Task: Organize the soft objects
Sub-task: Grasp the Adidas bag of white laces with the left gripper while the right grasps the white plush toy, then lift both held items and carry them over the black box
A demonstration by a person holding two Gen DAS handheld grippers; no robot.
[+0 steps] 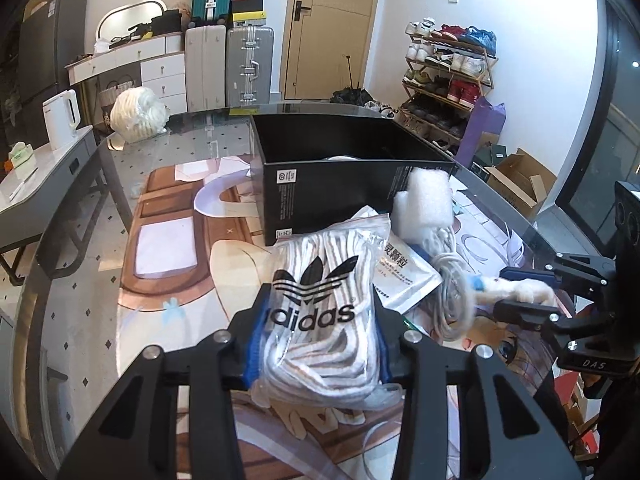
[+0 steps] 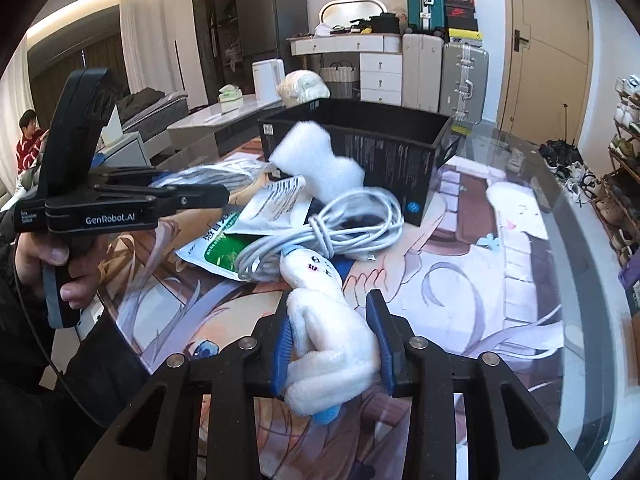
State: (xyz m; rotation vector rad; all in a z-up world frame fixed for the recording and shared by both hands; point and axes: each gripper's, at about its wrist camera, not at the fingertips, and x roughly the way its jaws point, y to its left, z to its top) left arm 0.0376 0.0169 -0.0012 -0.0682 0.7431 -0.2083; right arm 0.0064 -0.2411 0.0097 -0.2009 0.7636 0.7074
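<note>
Sock bag point(image 1: 320, 312) clamped in left hand-held gripper point(image 1: 318, 344), long axis forward; plush toy point(image 2: 332, 336) pinched in right hand-held gripper point(image 2: 334, 344), head seemingly forward

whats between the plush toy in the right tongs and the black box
In the right wrist view, a coiled white cable and a white foam piece lie between the plush toy and the black box.

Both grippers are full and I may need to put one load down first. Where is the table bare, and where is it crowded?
Bare mat lies left of the black box, toward the table edge, and right of it toward the shoe rack side. Crowded: in front of the box, foam, coiled cable and foil pouches overlap.
</note>
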